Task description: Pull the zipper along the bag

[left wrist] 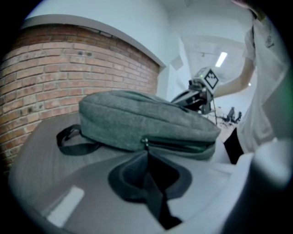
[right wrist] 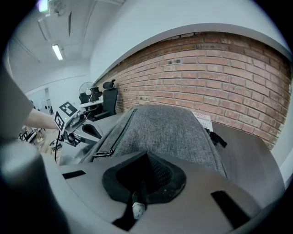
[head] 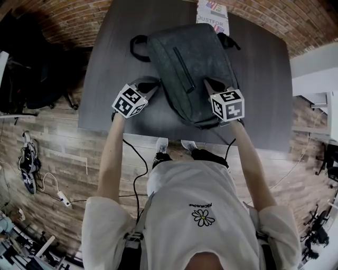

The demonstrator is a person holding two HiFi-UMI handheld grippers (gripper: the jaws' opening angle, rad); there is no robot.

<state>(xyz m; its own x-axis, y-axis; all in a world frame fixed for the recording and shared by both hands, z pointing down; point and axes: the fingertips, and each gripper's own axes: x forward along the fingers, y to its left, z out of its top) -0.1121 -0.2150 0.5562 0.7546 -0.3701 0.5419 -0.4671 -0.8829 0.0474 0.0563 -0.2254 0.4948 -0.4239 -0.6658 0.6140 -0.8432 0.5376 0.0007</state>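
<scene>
A grey backpack [head: 185, 68] lies flat on the dark table [head: 264, 79], its front pocket zipper [head: 184, 68] facing up. My left gripper [head: 149, 83] is at the bag's left side. In the left gripper view its jaws [left wrist: 146, 153] are shut on the side zipper pull [left wrist: 145, 142], just below the slider; beyond it the side zipper gapes slightly. My right gripper [head: 214, 84] is at the bag's near right corner. Seen from the right gripper view it [right wrist: 145, 157] is shut, with the grey fabric [right wrist: 169, 128] pinched at its tips.
A black carry handle [head: 137, 47] loops off the bag's far left end. A printed leaflet [head: 213, 13] lies at the table's far edge. A brick wall stands behind the table. The table's near edge runs just below both grippers, with cables on the floor.
</scene>
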